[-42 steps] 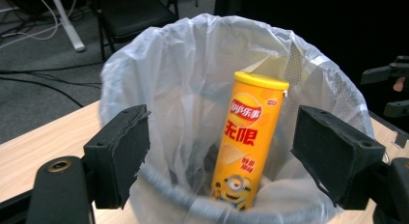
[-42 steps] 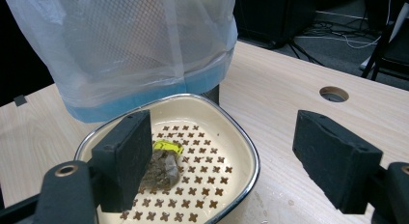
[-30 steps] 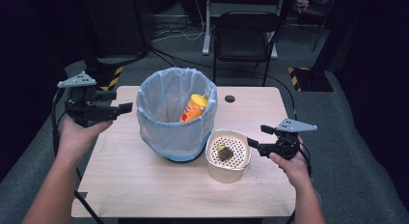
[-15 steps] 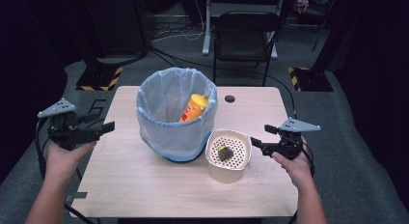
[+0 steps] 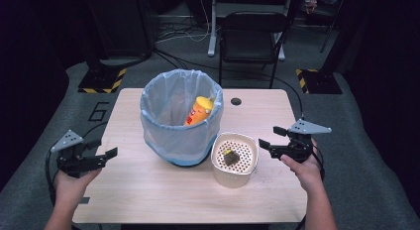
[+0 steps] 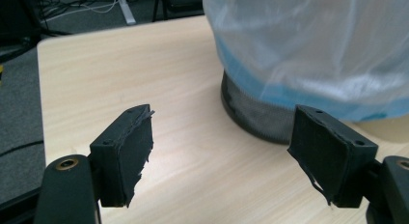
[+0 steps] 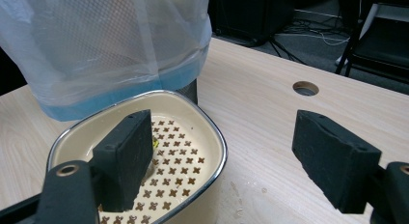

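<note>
A waste bin lined with a pale blue bag [image 5: 181, 116] stands mid-table with an orange bottle [image 5: 199, 110] inside. Right of it sits a cream perforated basket [image 5: 247, 141] holding a small dark and yellow scrap [image 5: 230, 157]. My left gripper [image 5: 105, 147] hovers open at the table's left edge, well clear of the bin. In the left gripper view its jaws [image 6: 222, 151] stand wide apart, empty, facing the bin's base [image 6: 251, 113]. My right gripper [image 5: 269, 137] is open just right of the basket. In the right gripper view, it [image 7: 222, 156] frames the basket's rim [image 7: 212, 132], touching nothing.
The wooden table [image 5: 148, 190] has a round cable hole [image 5: 236, 101] behind the basket, also seen as a hole [image 7: 305, 88] in the right gripper view. A black chair [image 5: 252, 36] stands beyond the far edge. Grey carpet with cables surrounds the table.
My left gripper has dropped from beside the bin's rim and pulled back toward the near left edge of the table. The right gripper has hardly moved.
</note>
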`<state>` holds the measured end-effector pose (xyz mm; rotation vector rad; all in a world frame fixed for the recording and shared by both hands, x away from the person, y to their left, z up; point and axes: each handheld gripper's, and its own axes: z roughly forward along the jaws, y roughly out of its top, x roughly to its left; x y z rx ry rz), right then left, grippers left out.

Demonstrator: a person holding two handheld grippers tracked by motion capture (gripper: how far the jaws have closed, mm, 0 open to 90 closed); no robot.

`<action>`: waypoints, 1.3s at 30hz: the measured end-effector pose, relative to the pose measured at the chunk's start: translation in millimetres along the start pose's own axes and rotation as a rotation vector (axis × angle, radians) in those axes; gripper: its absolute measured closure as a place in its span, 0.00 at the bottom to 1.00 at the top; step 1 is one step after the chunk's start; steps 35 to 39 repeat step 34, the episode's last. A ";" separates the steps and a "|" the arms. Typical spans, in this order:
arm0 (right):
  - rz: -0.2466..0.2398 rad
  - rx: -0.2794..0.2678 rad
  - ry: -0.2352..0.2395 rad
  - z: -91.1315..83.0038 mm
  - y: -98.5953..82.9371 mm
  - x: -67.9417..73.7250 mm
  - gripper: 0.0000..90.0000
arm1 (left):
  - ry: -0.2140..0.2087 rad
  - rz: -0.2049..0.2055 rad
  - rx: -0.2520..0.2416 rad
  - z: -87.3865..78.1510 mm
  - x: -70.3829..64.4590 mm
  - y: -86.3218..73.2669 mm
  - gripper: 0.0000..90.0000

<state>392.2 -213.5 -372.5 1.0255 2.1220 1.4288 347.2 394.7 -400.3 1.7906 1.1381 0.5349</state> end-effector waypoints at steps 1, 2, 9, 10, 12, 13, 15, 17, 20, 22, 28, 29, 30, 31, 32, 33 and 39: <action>0.002 0.002 -0.003 0.2 -0.8 -0.5 0.24 | 0.001 -0.001 0.005 2.3 0.3 -5.7 0.25; 0.007 0.004 -0.003 0.7 -1.9 -1.0 0.24 | 0.000 -0.003 0.012 4.7 0.9 -10.9 0.25; 0.030 0.020 -0.023 2.3 -12.7 -8.3 0.25 | 0.013 -0.031 0.019 15.9 6.5 -39.8 0.25; 0.030 0.020 -0.026 2.2 -14.7 -9.7 0.25 | 0.018 -0.037 0.019 17.2 7.0 -43.3 0.25; 0.038 0.023 -0.030 2.1 -18.8 -11.6 0.25 | 0.039 -0.030 0.027 19.8 8.4 -49.5 0.24; 0.041 0.026 -0.034 2.3 -21.0 -12.4 0.25 | 0.041 -0.040 0.026 22.4 9.2 -53.5 0.24; 0.045 0.029 -0.043 3.0 -25.8 -14.0 0.25 | 0.044 -0.046 0.035 25.1 11.3 -57.8 0.24; 0.051 0.028 -0.052 4.1 -30.4 -15.0 0.24 | 0.045 -0.055 0.044 28.5 12.8 -61.9 0.24; 0.061 0.025 -0.072 5.4 -35.5 -17.8 0.23 | 0.053 -0.049 0.065 33.0 13.1 -67.2 0.23; 0.076 0.013 -0.087 5.4 -39.4 -19.8 0.23 | 0.074 -0.043 0.062 36.6 12.5 -70.3 0.21; 0.087 0.023 -0.147 7.8 -51.4 -23.8 0.23 | 0.119 -0.018 0.118 44.3 14.0 -78.3 0.18; 0.090 0.031 -0.164 9.1 -53.9 -24.5 0.23 | 0.118 -0.023 0.131 45.1 13.5 -79.5 0.17; 0.094 0.040 -0.178 10.4 -57.2 -25.9 0.23 | 0.123 -0.016 0.123 46.3 14.0 -80.5 0.16; 0.097 0.043 -0.181 11.1 -59.2 -26.9 0.22 | 0.118 -0.017 0.134 46.6 14.2 -81.2 0.16; 0.099 0.051 -0.188 11.8 -61.7 -28.4 0.22 | 0.124 -0.014 0.125 48.4 14.4 -82.8 0.16; 0.094 0.057 -0.200 12.8 -64.3 -29.8 0.22 | 0.120 -0.017 0.130 49.7 15.2 -84.1 0.16; 0.094 0.062 -0.220 14.2 -67.4 -31.1 0.22 | 0.120 -0.023 0.123 51.3 15.9 -85.2 0.16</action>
